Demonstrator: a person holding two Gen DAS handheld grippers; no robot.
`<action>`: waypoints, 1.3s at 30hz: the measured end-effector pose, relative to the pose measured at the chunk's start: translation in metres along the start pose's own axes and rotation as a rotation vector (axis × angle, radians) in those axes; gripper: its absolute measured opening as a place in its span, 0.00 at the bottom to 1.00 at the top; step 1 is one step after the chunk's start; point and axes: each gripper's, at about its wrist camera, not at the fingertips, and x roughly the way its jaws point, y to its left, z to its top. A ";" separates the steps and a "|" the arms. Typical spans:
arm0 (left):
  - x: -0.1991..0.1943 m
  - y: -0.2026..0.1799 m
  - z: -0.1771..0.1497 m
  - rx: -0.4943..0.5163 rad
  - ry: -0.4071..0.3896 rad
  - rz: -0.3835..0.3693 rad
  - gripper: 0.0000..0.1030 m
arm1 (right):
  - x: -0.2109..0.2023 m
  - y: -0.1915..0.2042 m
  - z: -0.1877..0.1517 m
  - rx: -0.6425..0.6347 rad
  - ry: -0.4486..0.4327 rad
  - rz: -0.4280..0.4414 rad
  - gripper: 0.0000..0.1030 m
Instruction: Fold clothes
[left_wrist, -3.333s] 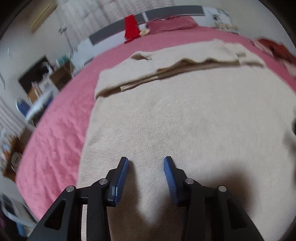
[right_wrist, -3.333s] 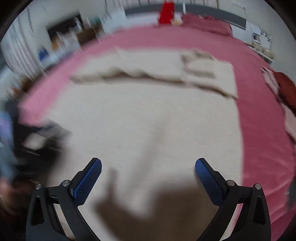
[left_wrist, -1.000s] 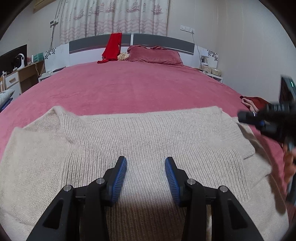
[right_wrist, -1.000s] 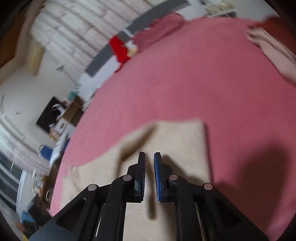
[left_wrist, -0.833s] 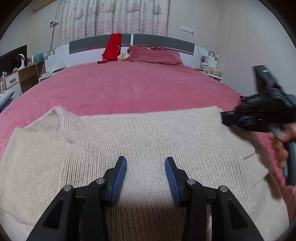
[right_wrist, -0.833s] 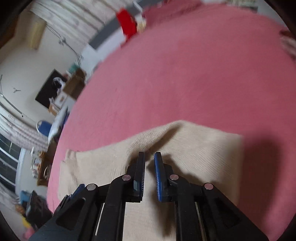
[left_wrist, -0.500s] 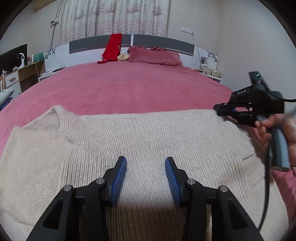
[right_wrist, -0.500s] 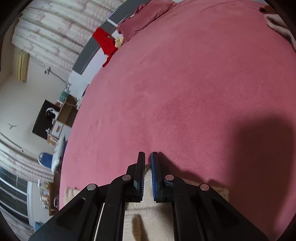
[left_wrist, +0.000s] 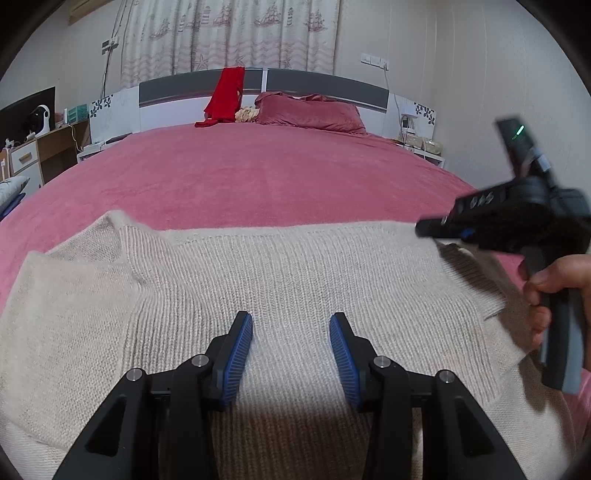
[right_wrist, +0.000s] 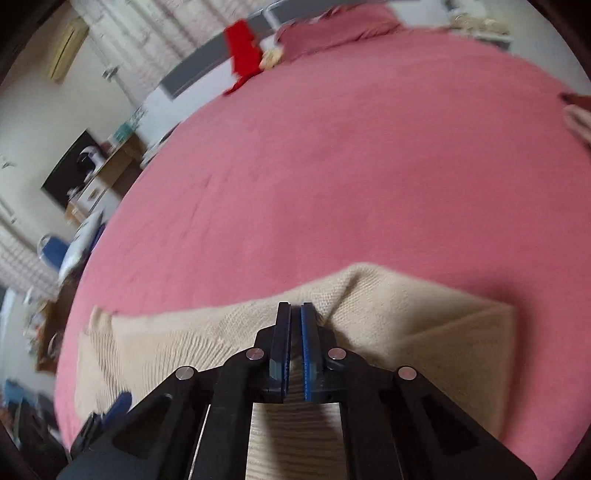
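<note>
On the pink bedspread (left_wrist: 258, 184) the beige knit sweater (left_wrist: 295, 273) lies spread across the near part of the bed, its far edge a straight line from the left corner to the right. At the left that corner stands slightly peaked, with a flat panel of knit below it. In the middle the left gripper (left_wrist: 291, 328) hovers low over the ribbed cloth with its blue pads apart and nothing between them. Further right the right gripper (right_wrist: 295, 314), held in the person's hand (left_wrist: 550, 291), is pinched shut on the sweater's far right edge (a ridge of knit rises at its tips in the right wrist view). Beside it a flap lies doubled over, casting a shadow.

The step in hand looks like a fold of that right side. To do it well, the pinch should stay firm on the edge, the cloth be carried low and level so it does not drag, and the left gripper press the middle to anchor the crease line.
</note>
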 end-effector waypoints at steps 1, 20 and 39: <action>0.000 0.001 0.000 -0.005 -0.001 -0.004 0.43 | -0.006 0.015 -0.002 -0.022 -0.032 -0.007 0.13; -0.058 0.046 0.010 0.063 0.027 0.036 0.35 | 0.075 0.287 -0.126 -0.435 -0.042 0.138 0.29; 0.052 0.147 0.083 0.029 0.235 0.360 0.44 | 0.138 0.377 -0.136 -0.407 -0.071 0.141 0.29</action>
